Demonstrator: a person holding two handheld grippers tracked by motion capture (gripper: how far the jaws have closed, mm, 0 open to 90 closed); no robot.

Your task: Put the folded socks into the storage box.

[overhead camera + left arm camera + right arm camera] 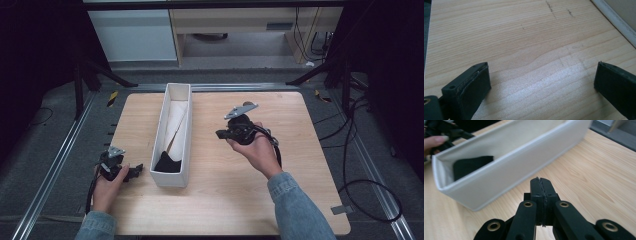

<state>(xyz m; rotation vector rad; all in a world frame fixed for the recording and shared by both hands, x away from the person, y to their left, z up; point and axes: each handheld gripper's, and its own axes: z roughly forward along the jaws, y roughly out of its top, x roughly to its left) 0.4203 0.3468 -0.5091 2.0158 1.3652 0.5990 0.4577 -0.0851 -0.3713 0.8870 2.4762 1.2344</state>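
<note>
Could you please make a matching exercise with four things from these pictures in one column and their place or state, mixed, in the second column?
Things:
1. left hand-held gripper
2. right hand-held gripper
3. white box
4. black item

Place or state:
A. jaws pressed together, nothing between them
B. lying inside the box, at its near end
C. long and narrow, standing on the wooden table
D. jaws wide apart over bare wood

Pairs: 1-D, 2-A, 3-C, 4-B
</note>
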